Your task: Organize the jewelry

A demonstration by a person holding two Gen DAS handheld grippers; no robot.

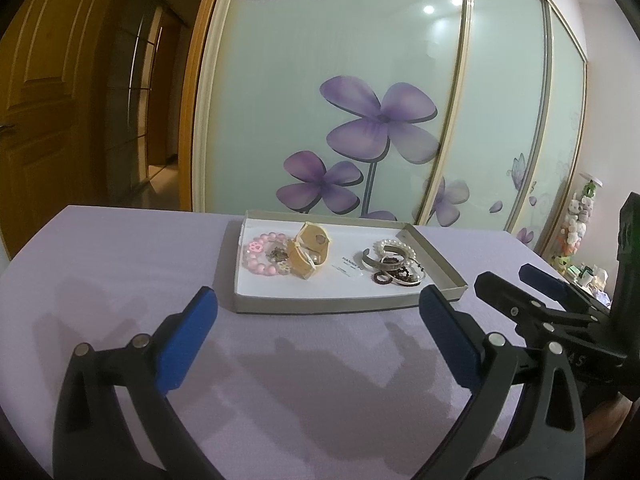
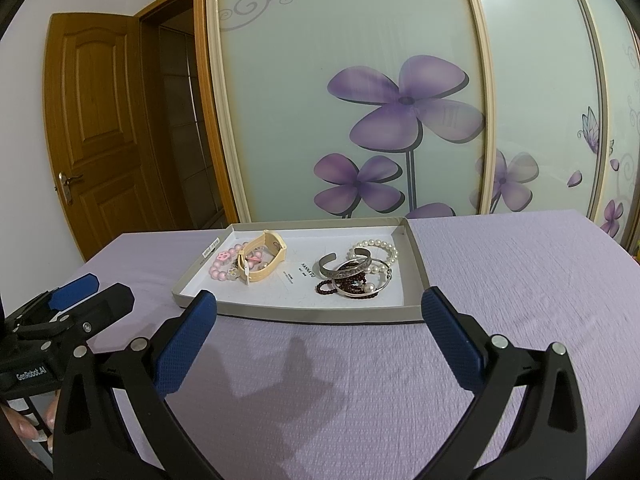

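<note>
We see the jewelry lying in a shallow grey tray (image 2: 416, 256) on the lilac tablecloth (image 2: 520, 280): a pink bead bracelet (image 2: 219, 269) and a cream watch strap (image 2: 262, 260) at its left end, and a silver cuff (image 2: 340, 267), a pearl bracelet (image 2: 382, 249) and dark red beads (image 2: 352, 282) heaped at its right end. Our left gripper (image 1: 318, 314) and right gripper (image 2: 319, 312) both hover short of the tray's near rim, side by side, fingers spread wide and holding nothing. Behind the table stands a sliding wardrobe door (image 2: 360, 80) printed with purple flowers.
</note>
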